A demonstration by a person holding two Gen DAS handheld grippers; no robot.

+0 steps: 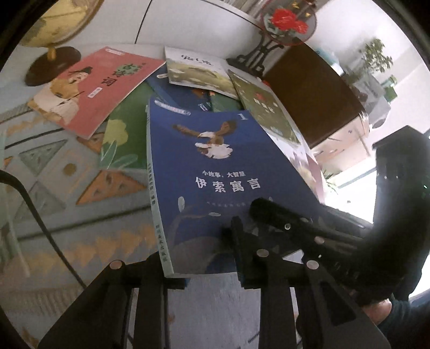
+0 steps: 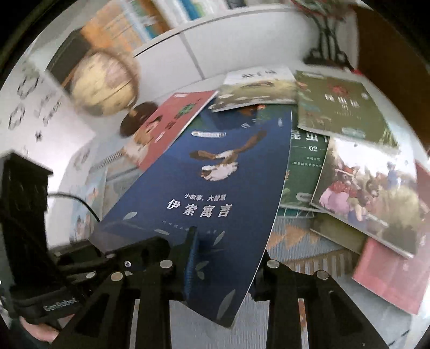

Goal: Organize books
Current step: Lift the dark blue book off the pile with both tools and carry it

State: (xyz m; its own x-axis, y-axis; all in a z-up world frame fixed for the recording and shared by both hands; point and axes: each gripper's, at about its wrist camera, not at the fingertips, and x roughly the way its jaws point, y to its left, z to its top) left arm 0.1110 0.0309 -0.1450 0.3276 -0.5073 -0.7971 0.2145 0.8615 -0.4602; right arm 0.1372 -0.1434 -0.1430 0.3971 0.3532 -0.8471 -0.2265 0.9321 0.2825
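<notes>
Blue paperback (image 1: 228,171) with a bird on its cover is held lifted and tilted above the heap of other books, its near edge toward both cameras. It is judged to be thin and light; the cover looks glossy, so it may slip, and the pages will bend if only one corner is taken. A hold on the near edge, close to the spine (image 1: 154,193) where the book is stiffest, seems the safest.

In the left wrist view the left gripper (image 1: 207,257) is seen nearly pressed together, with the near edge of the book between its fingers by the spine corner; whether the pads press on it firmly cannot be told. In the right wrist view the right gripper (image 2: 228,255) is seen pinching the same near edge on its other corner, one finger on the cover and one under it.

Below, a pink book (image 1: 99,88), a green book (image 2: 338,107) and a picture book (image 2: 371,193) are lying overlapped on the patterned cloth (image 1: 53,204) of the counter. A globe (image 2: 104,83) and a red flower ornament (image 1: 289,22) are standing behind the heap.
</notes>
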